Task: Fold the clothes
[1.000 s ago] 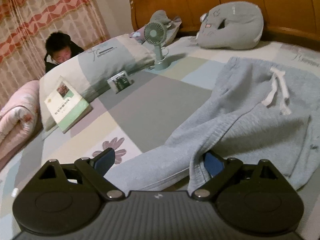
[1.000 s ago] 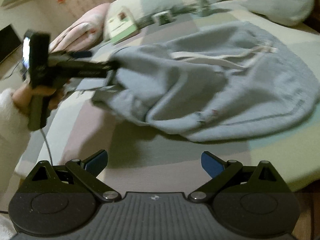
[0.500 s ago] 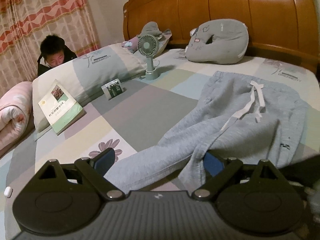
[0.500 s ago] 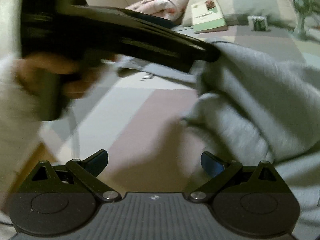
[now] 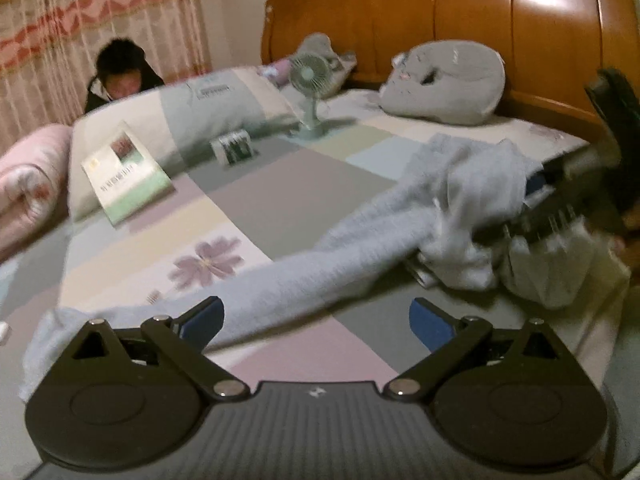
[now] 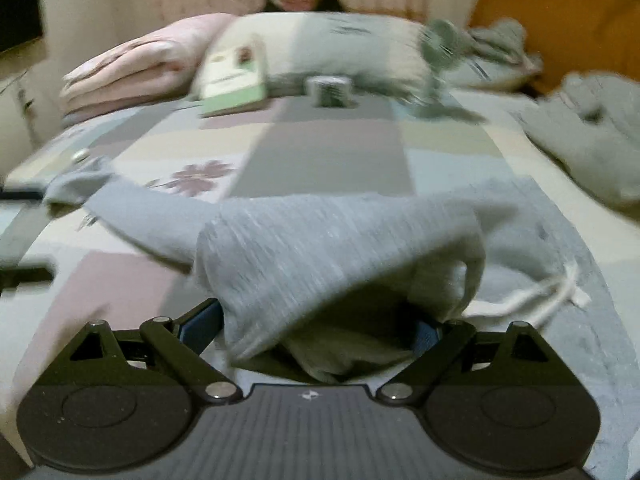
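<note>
Grey sweatpants [image 5: 320, 272] lie across the patchwork bedsheet [image 5: 280, 200]. One leg stretches to the lower left, and the waist end is bunched up at the right. My left gripper [image 5: 316, 318] is open over the sheet; the leg passes just in front of its left pad [image 5: 204, 316] without being pinched. In the right wrist view, my right gripper [image 6: 314, 324] has a thick bunch of the sweatpants [image 6: 340, 248] between its wide jaws, which are closing. The cloth covers most of the right pad. A white drawstring [image 6: 552, 292] hangs to the right.
Along the far side of the bed are a pillow [image 5: 208, 112] with a book [image 5: 124, 176] leaning on it, a small box [image 5: 234, 146], a desk fan [image 5: 310, 80] and a grey cat cushion [image 5: 444, 80] by the wooden headboard [image 5: 480, 20]. A pink quilt [image 5: 24, 188] lies left; a person [image 5: 120, 72] sits beyond.
My right gripper swung from the bare sheet onto the waist end, so cloth now sits between its jaws. The waist is bunched and the leg is drawn out straight. The left gripper shifted sideways.
</note>
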{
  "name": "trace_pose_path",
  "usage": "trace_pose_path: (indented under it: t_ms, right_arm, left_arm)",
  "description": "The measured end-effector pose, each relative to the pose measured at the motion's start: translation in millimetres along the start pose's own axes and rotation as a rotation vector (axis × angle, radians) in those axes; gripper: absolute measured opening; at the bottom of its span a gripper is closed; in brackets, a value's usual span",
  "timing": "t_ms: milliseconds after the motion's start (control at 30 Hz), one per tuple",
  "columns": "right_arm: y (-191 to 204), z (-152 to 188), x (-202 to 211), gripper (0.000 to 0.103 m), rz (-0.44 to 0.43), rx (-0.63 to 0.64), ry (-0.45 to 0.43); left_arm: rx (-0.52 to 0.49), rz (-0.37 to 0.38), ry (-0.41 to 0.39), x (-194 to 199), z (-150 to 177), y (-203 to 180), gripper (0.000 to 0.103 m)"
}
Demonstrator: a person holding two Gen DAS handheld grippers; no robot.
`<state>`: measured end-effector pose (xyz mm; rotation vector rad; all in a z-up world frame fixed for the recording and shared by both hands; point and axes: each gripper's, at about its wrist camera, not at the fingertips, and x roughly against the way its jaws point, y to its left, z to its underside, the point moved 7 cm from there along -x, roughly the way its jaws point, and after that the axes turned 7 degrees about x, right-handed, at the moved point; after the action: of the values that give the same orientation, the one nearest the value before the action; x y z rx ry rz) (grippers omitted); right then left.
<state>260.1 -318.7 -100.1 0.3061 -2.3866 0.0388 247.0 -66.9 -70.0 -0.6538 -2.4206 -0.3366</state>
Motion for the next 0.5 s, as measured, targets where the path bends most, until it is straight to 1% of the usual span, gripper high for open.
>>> trace_pose_path:
  t_ms: [133, 200, 233, 300, 400, 467, 500]
  right_arm:
    - [-45.4, 10.5, 0.7, 0.096, 0.034, -0.154, 0.006]
    - [-57.5, 18.0, 9.6, 0.096, 0.025, -0.203, 0.003]
    - [-60.2, 21.8, 14.1, 0.097, 0.023, -0.211, 0.001]
    - [-56.9, 25.4, 18.6, 0.097, 0.042, -0.182, 0.000]
    - [-56.0, 25.4, 20.2, 0.097, 0.102, -0.139, -0.007]
    - [-62.3, 26.5, 23.8, 0.097, 0.116, -0.161, -0.005]
    - [-64.3, 26.9, 27.8, 0.098, 0.108, -0.180, -0.005]
  left_arm:
    - [-0.007, 0.037, 0.041, -13.7, 14.3, -18.6, 0.099]
    - [-0.024, 0.045, 0.056, -20.3, 19.7, -28.1, 0.099]
    - [-0.036, 0.044, 0.060, -23.6, 21.8, -32.6, 0.099]
    - [-0.059, 0.050, 0.064, -29.8, 25.2, -42.0, 0.099]
    - [-0.060, 0.071, 0.073, -38.9, 26.7, -54.0, 0.099]
    - [-0.058, 0.081, 0.069, -42.5, 25.6, -60.3, 0.099]
    - [-0.057, 0.085, 0.065, -44.2, 24.7, -63.4, 0.099]
